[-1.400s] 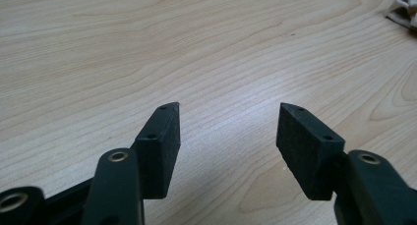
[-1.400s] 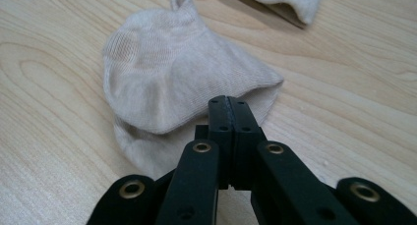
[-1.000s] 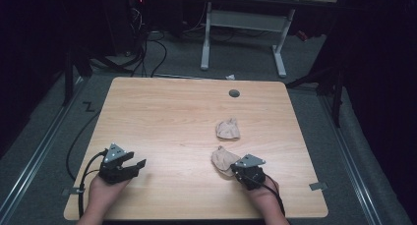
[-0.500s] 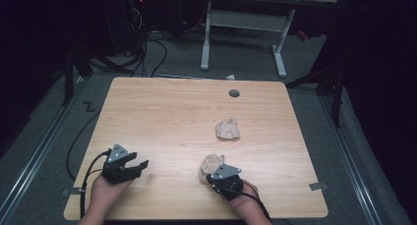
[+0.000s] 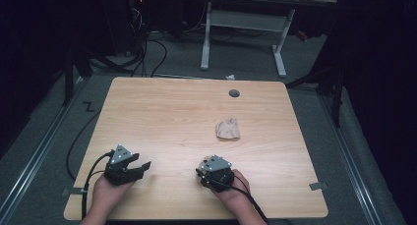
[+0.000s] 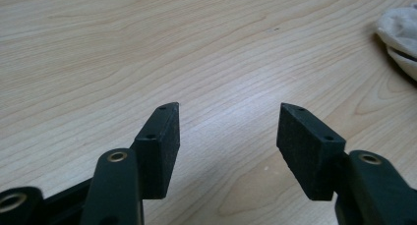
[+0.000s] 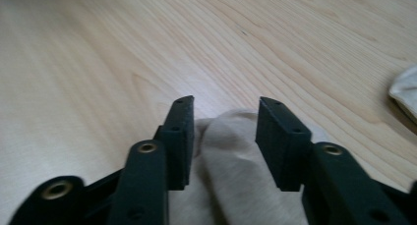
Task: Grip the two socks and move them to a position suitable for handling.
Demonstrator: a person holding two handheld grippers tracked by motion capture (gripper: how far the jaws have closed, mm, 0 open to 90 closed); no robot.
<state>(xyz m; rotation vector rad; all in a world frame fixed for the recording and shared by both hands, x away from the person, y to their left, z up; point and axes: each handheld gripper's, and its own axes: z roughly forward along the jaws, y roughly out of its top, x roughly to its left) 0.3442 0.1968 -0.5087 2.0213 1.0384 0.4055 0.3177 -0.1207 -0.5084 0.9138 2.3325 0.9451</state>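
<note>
Since the earlier frames you had dragged the beige cloth [image 7: 236, 161] with your right gripper [image 5: 212, 167] leftward along the near edge of the table [image 5: 167, 112], and its jaws had just been opening, with the cloth lying between them. In the high view, your right gripper sat near the front edge, a little right of centre, hiding that cloth beneath it, while your left gripper [image 5: 134, 167] rested at the near left with its jaws spread and nothing in them. A second crumpled beige cloth [image 5: 228, 129] lay farther back on the right half of the wooden top, well apart from both grippers, and a round grommet hole [image 5: 234, 93] sat near the far edge. In the left gripper view, your released jaws stood wide over bare wood, and a pale cloth edge [image 6: 401, 38] showed at the upper right. In the right gripper view, the jaws were parted with the cloth bunched up between the pads; whether the pads pressed it could not be told, though the gap looked loose.
</note>
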